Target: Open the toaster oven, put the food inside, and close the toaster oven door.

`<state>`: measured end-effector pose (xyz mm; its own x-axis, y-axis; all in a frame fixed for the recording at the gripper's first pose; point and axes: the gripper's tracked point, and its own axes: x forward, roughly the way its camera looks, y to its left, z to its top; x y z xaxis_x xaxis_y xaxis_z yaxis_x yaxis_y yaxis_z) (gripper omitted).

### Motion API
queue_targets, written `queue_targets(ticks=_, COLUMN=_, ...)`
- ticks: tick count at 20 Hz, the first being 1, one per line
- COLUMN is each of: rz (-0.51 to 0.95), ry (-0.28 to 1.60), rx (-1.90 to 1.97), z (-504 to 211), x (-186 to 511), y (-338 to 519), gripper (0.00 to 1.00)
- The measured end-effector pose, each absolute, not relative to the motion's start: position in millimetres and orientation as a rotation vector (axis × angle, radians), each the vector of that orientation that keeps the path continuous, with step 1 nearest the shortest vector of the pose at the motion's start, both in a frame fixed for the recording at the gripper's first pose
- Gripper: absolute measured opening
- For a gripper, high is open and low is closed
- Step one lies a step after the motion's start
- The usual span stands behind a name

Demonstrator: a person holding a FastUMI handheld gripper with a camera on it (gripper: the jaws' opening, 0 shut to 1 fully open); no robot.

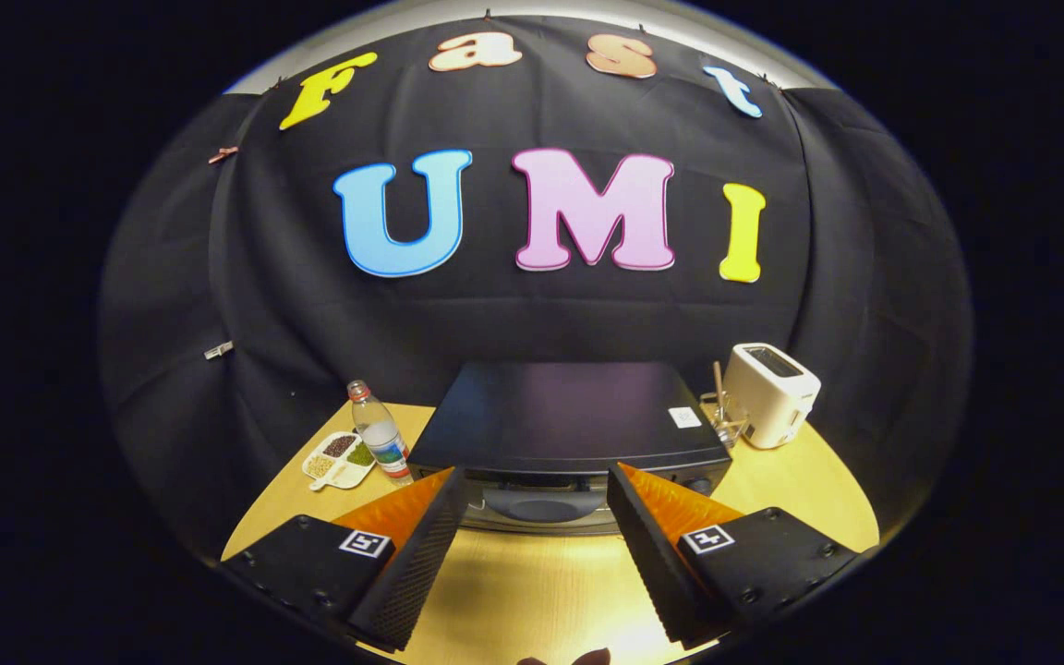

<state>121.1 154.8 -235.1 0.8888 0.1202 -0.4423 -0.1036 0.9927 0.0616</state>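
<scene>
A black toaster oven (569, 416) stands on the wooden table just ahead of my fingertips, seen from above its flat top. Its door is shut, and the grey door handle (537, 506) shows in the gap between my fingers. My gripper (537, 482) is open, its fingers spread to either side of the handle with nothing held. A white divided plate of food (340, 458) with beans and grains lies to the left of the oven, beyond my left finger (421, 545).
A clear water bottle (379, 432) stands between the plate and the oven. A white slot toaster (770, 392) sits to the right of the oven, with a small rack of utensils (724, 417) beside it. Bare wooden tabletop (532, 591) lies between my fingers.
</scene>
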Motion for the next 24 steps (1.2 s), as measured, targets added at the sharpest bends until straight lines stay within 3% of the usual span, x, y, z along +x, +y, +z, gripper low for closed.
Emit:
queue_targets(ticks=9, rz=0.038, ry=0.597, rx=0.012, z=-311, x=162, y=154, gripper=0.98)
queue_targets(ticks=17, rz=0.058, ry=0.56, rx=0.032, z=-312, x=169, y=154, gripper=0.98)
queue_targets(ticks=24, rz=0.055, ry=0.564, rx=0.031, z=-323, x=123, y=147, gripper=0.99)
